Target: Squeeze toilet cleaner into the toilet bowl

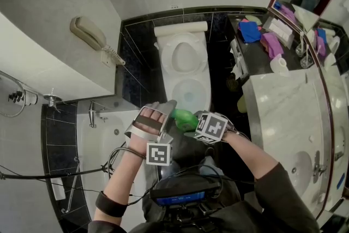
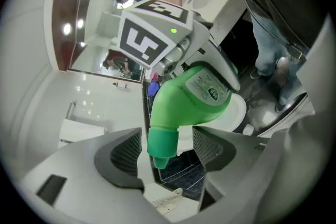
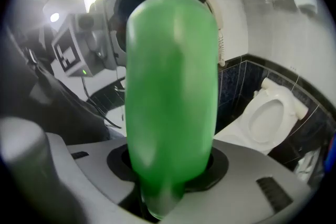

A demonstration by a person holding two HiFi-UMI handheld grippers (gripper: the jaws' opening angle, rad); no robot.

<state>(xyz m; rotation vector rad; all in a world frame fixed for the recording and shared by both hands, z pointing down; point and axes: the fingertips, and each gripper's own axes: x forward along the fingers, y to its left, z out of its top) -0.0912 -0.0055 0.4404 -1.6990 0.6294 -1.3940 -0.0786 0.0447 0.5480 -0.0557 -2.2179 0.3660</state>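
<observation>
A green toilet cleaner bottle [image 1: 184,119] hangs in front of me above the open toilet [image 1: 190,94], whose seat and lid are up. My right gripper [image 1: 199,120] is shut on the bottle's body [image 3: 170,97], which fills the right gripper view, with the toilet [image 3: 268,120] off to the right. My left gripper [image 1: 163,112] is beside it on the left. In the left gripper view the bottle's angled green cap [image 2: 161,147] sits between the pads [image 2: 126,152]. A gap shows on each side, so the left gripper [image 2: 167,152] is open around it.
A wall phone [image 1: 90,34] hangs at the left, above a bathtub [image 1: 103,139]. To the right runs a marble vanity [image 1: 289,112] with a basin [image 1: 302,166], folded cloths [image 1: 250,31] and a toilet roll [image 1: 279,64]. Dark tiled floor surrounds the toilet.
</observation>
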